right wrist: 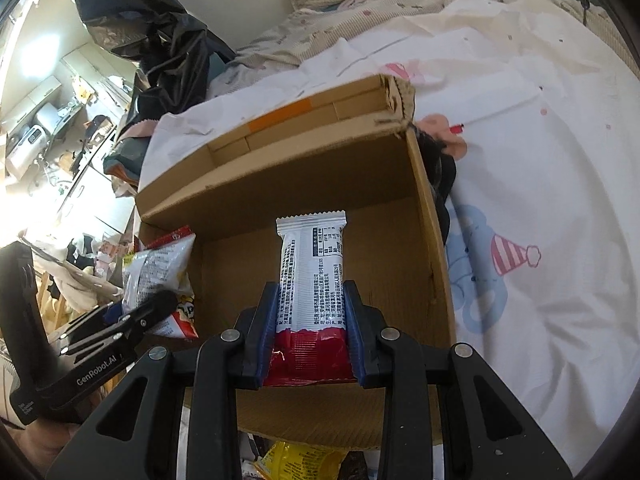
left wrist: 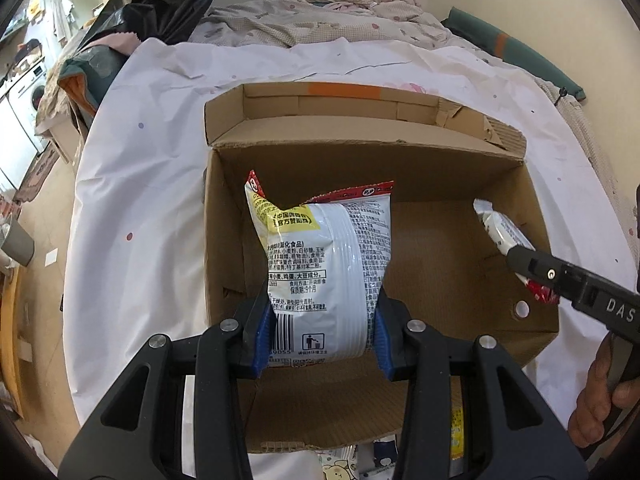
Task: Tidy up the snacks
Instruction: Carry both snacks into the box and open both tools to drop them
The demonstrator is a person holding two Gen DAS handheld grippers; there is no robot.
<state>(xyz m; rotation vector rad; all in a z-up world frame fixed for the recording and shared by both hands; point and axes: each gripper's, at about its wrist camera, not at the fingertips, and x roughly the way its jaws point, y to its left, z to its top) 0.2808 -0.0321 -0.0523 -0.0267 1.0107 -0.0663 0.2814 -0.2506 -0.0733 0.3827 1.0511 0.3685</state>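
Observation:
An open cardboard box point(left wrist: 440, 152) lies on a white sheet; it also shows in the right wrist view point(right wrist: 304, 184). My left gripper point(left wrist: 322, 330) is shut on a puffy white, yellow and red snack bag point(left wrist: 320, 256) and holds it inside the box at the left. It also shows in the right wrist view point(right wrist: 156, 268). My right gripper point(right wrist: 312, 322) is shut on a slim white and red snack bar point(right wrist: 310, 264) and holds it inside the box at the right. The bar also shows in the left wrist view point(left wrist: 500, 228), with the right gripper point(left wrist: 520, 258) on it.
More snack packets point(right wrist: 296, 460) lie on the sheet in front of the box's near flap point(left wrist: 320, 408). A rumpled quilt and pillow point(left wrist: 332, 4) lie behind the box. A black plastic bag point(left wrist: 160, 4) stands at the back left.

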